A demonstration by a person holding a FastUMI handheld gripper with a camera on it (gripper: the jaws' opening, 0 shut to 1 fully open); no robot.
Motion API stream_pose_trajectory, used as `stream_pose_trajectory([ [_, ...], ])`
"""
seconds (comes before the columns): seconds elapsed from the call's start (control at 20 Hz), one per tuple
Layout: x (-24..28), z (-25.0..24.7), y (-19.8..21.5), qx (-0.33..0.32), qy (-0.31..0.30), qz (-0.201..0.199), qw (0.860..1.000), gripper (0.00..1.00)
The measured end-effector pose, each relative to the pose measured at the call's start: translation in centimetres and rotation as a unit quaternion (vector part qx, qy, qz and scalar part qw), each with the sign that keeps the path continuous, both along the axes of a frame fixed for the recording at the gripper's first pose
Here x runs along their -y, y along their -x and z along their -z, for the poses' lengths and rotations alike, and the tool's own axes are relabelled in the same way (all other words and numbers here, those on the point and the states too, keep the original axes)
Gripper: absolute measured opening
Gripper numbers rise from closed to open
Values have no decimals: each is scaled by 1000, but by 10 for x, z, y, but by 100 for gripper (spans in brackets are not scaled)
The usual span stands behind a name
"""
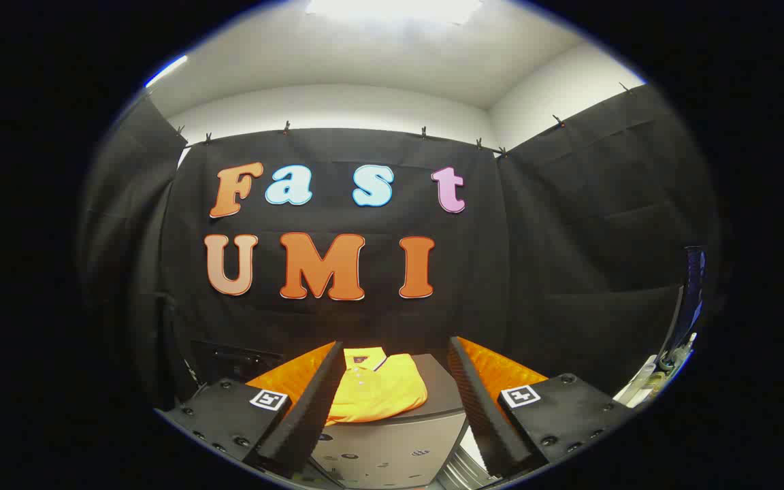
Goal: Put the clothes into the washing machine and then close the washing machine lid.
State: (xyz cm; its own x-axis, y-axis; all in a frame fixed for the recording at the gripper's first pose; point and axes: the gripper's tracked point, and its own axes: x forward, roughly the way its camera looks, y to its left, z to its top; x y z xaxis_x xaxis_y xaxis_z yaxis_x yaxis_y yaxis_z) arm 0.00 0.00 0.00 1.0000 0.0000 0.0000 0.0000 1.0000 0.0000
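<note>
A folded yellow polo shirt (pixel 373 388) lies on the dark top of a grey box-like washing machine (pixel 392 446), beyond my fingers and framed by the gap between them. My gripper (pixel 388 415) is open, with its two black ribbed fingers (pixel 303 422) spread wide and nothing held. The fingertips sit above and short of the shirt. The machine's grey front face shows below the shirt, with small marks on it. I cannot tell where the lid or opening lies.
Black cloth walls close the booth behind and on both sides. At the right, near the right finger, stand a dark upright object (pixel 688 306) and a white part (pixel 644 388). A dark box (pixel 229 357) sits low at the left against the wall.
</note>
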Motion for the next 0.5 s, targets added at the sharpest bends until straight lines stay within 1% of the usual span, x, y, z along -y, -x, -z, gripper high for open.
stream_pose_trajectory([
  [0.5, 4, 6, 7, -1, -19, -7, 1000, 98],
])
